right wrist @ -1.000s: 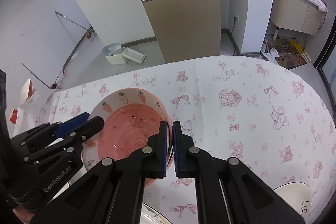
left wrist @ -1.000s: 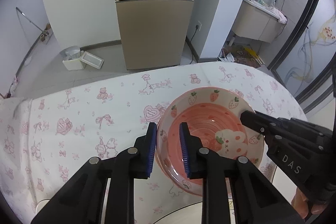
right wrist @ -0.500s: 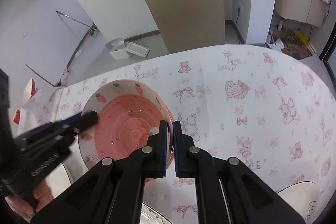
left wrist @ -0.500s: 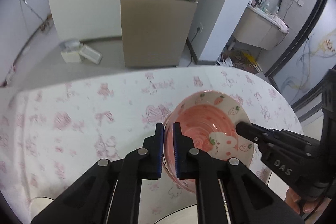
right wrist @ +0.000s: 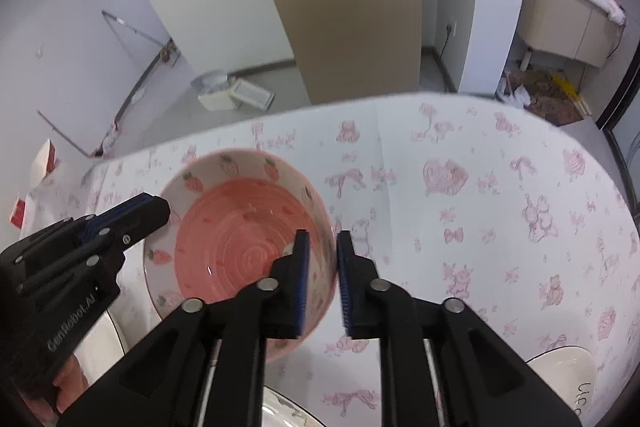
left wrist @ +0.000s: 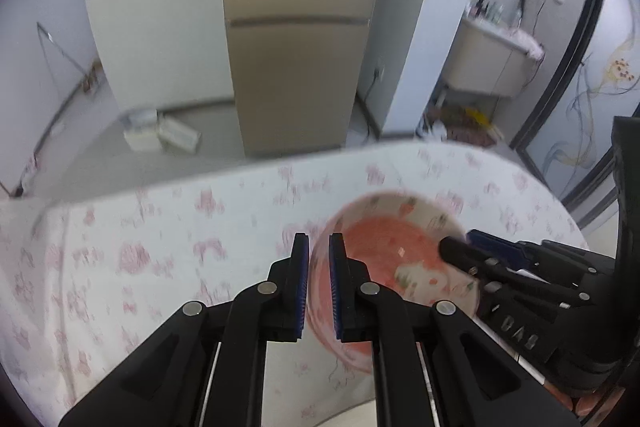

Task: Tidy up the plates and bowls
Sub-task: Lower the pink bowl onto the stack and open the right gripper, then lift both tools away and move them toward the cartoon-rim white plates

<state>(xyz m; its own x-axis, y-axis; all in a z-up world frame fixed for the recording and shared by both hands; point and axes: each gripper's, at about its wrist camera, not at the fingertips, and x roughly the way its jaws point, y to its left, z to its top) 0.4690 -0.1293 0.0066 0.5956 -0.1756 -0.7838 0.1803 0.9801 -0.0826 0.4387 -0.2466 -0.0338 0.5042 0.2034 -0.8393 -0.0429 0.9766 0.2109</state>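
Observation:
A pink bowl [right wrist: 240, 247] with strawberries on its white rim sits low over the flowered tablecloth [right wrist: 480, 211]. My left gripper [left wrist: 319, 287] is shut on the bowl's [left wrist: 384, 255] left rim, one blue pad inside and one outside. It shows at the bowl's left edge in the right wrist view, left gripper [right wrist: 162, 209]. My right gripper [right wrist: 322, 279] straddles the right rim. Its jaws are opening and the pads stand off the rim between them. The left wrist view is blurred and shows the right gripper [left wrist: 460, 241] at the bowl's far side.
A white plate [right wrist: 288, 411] lies at the near table edge under the grippers. A cream dish [right wrist: 568, 375] sits at the near right and another white dish [right wrist: 100, 339] at the near left. Beyond the table's far edge stands a beige fridge [right wrist: 352, 19].
The left jaws went from open around the rim to shut on it. The right jaws, shut on the opposite rim before, have parted.

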